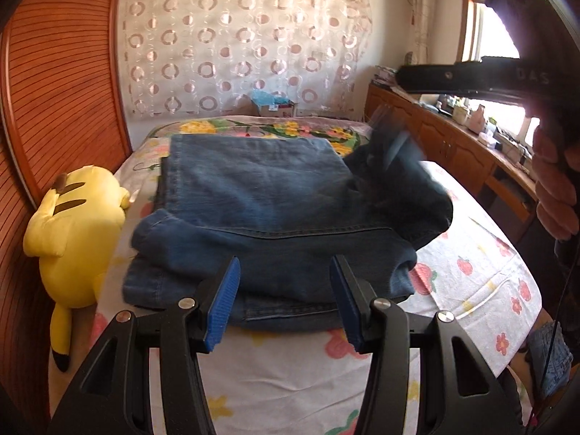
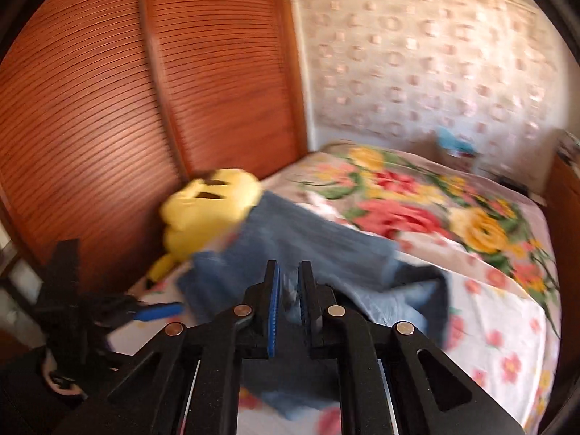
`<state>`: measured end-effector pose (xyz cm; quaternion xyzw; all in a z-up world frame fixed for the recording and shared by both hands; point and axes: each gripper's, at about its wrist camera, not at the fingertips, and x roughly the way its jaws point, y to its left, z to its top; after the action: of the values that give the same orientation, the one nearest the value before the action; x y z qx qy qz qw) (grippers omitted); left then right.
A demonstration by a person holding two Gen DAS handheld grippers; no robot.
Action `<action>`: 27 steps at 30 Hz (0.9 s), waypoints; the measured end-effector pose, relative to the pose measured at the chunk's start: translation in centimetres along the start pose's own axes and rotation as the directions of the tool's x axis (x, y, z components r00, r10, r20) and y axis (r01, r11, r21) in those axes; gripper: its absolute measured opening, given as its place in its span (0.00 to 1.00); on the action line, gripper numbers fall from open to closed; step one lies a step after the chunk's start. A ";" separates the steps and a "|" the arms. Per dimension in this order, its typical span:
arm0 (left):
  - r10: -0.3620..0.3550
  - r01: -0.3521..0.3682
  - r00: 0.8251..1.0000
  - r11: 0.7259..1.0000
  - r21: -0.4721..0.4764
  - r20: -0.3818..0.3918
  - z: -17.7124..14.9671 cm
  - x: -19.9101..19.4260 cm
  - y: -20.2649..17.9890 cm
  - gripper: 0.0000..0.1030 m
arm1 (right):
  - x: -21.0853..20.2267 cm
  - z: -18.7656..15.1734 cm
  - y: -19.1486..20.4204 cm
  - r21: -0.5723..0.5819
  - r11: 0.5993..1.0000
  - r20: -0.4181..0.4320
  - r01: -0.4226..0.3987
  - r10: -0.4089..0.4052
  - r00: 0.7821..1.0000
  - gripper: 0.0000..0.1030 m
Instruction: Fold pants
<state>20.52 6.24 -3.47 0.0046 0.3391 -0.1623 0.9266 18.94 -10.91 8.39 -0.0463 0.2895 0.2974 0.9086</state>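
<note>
Blue jeans lie folded in layers on the flowered bed sheet. My left gripper is open, its blue pads on either side of the near edge of the jeans, holding nothing. My right gripper has its jaws close together on a fold of the jeans and lifts the right-hand corner; in the left wrist view that raised corner is blurred. The right wrist view is motion-blurred.
A yellow plush toy lies at the bed's left edge against the wooden slatted wardrobe. A small box stands at the bed's far end. Wooden cabinets with clutter run along the right under the window.
</note>
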 end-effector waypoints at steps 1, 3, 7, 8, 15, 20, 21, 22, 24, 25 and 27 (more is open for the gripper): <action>0.004 -0.004 1.000 1.000 -0.004 -0.002 -0.1 -0.1 0.3 0.51 | 0.3 0.0 0.4 -0.013 1.000 -0.003 -0.007 0.007 1.000 0.10; 0.010 -0.010 1.000 1.000 -0.005 -0.007 -0.2 0.0 0.8 0.51 | 0.9 -0.2 -0.2 -0.018 1.000 -0.022 -0.014 0.013 1.000 0.14; 0.009 -0.009 1.000 1.000 -0.010 -0.012 -0.1 0.2 1.3 0.51 | 1.7 -0.5 -1.9 0.006 1.000 -0.043 0.023 -0.023 0.999 0.23; 0.005 -0.005 1.000 1.000 -0.011 -0.013 0.0 0.5 1.2 0.51 | 1.6 -0.6 -2.1 0.009 0.999 -0.043 0.034 -0.034 0.998 0.24; -0.028 0.029 0.999 1.000 0.013 -0.031 0.8 2.5 -0.3 0.51 | 2.8 -2.1 -4.9 0.057 0.988 -0.079 0.145 -0.140 0.987 0.28; -0.058 0.059 0.997 0.998 0.026 -0.042 1.6 4.3 -1.7 0.51 | 2.6 -3.8 -7.0 0.103 0.976 -0.100 0.191 -0.181 0.978 0.33; -0.060 0.061 0.997 0.998 0.031 -0.044 1.8 4.6 -1.9 0.51 | 2.7 -4.1 -7.5 0.111 0.973 -0.108 0.204 -0.192 0.975 0.33; -0.065 0.066 0.997 0.997 0.037 -0.045 2.1 5.1 -2.3 0.51 | 2.8 -4.4 -7.8 0.120 0.969 -0.116 0.214 -0.200 0.973 0.33; -0.070 0.072 0.996 0.996 0.050 -0.050 2.5 5.8 -2.9 0.51 | 3.2 -5.0 -8.7 0.135 0.963 -0.134 0.233 -0.215 0.967 0.33; -0.069 0.072 0.996 0.996 0.055 -0.054 2.8 6.2 -3.2 0.51 | 3.4 -5.2 -9.1 0.142 0.959 -0.142 0.245 -0.225 0.964 0.34; -0.080 0.083 0.995 0.995 0.058 -0.056 3.4 6.9 -3.6 0.51 | 3.8 -6.0 -9.9 0.165 0.952 -0.162 0.258 -0.232 0.959 0.34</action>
<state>26.49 0.39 -4.85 0.0233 0.3589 -0.2099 0.9092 24.09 -18.58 0.48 -0.0184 0.3709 0.1502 0.9163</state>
